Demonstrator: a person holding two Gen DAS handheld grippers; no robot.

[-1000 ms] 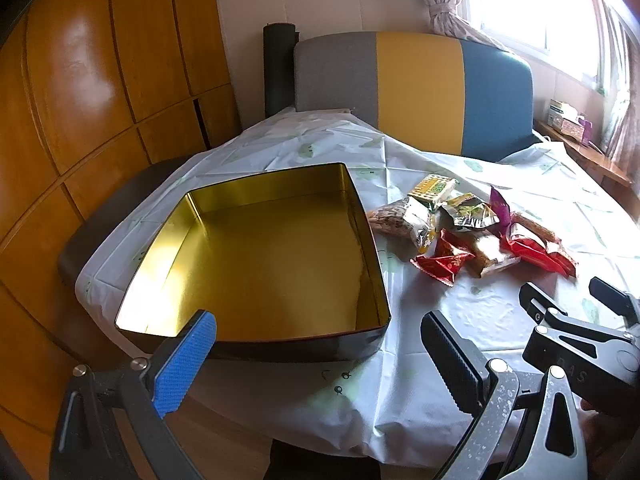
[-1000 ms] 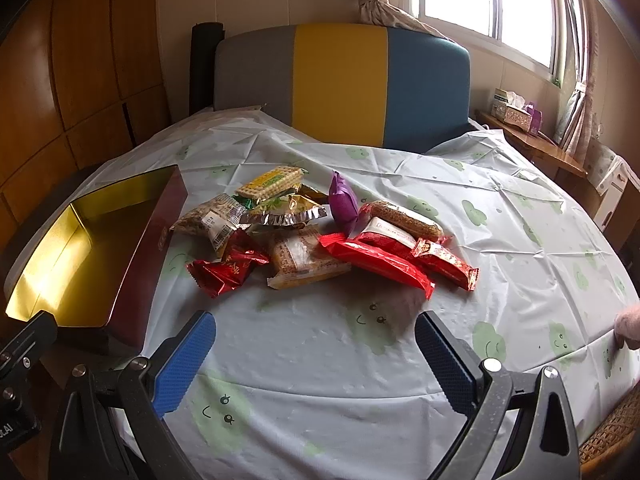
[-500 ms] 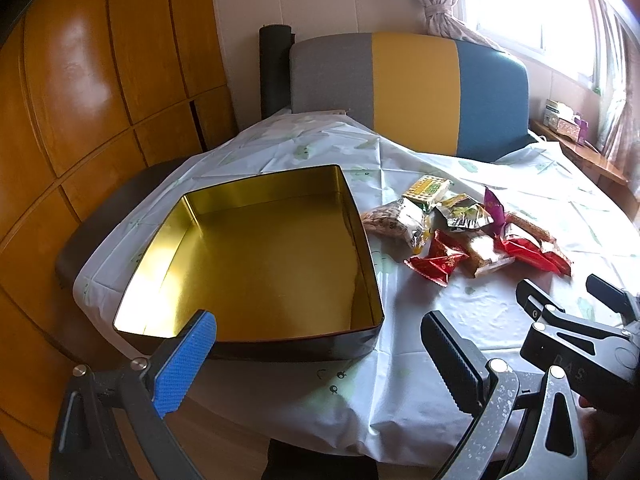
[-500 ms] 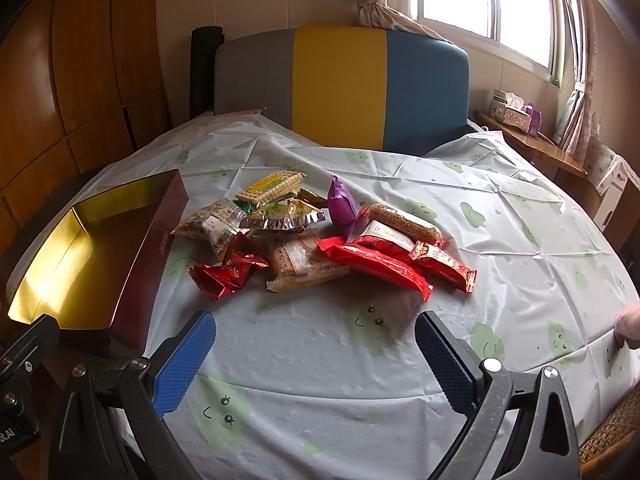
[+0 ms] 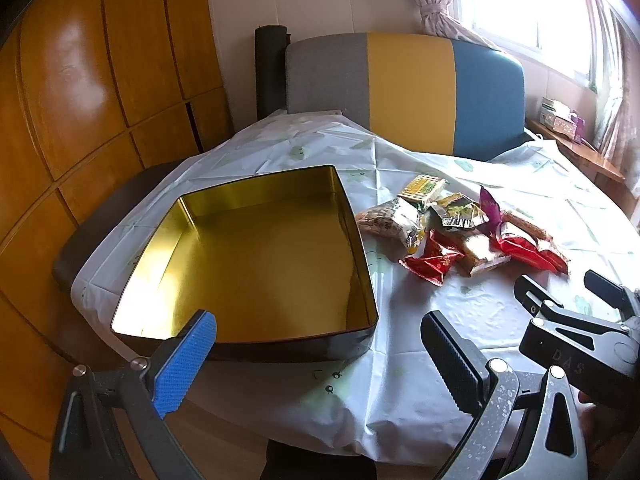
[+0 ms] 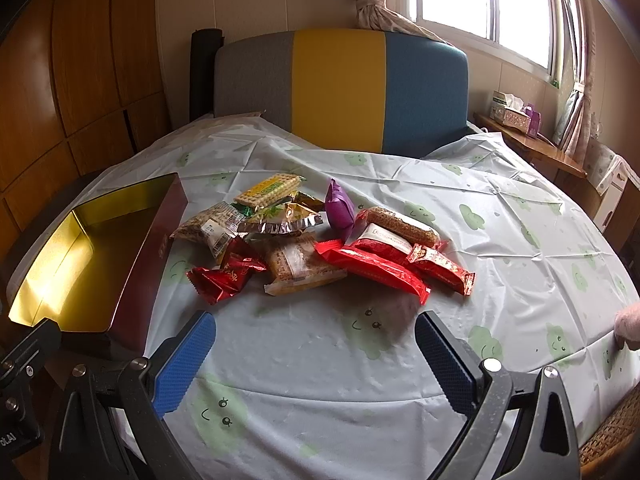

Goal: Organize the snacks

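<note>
An empty tin box with a gold inside and dark red outside sits at the table's left; it also shows in the right wrist view. A pile of wrapped snacks lies just right of it: red packets, a purple packet, a yellow cracker pack and clear-wrapped bars. The pile shows in the left wrist view too. My left gripper is open and empty, near the box's front edge. My right gripper is open and empty, in front of the pile; it shows in the left wrist view.
The table carries a pale cloth with green cloud prints. A grey, yellow and blue sofa back stands behind it. Wooden cabinets line the left wall. A side shelf with tissue boxes is at the right. A fingertip touches the table's right edge.
Both views have drifted slightly back and up; the box and snacks sit a little lower and farther in frame. Both grippers stay open and empty.
</note>
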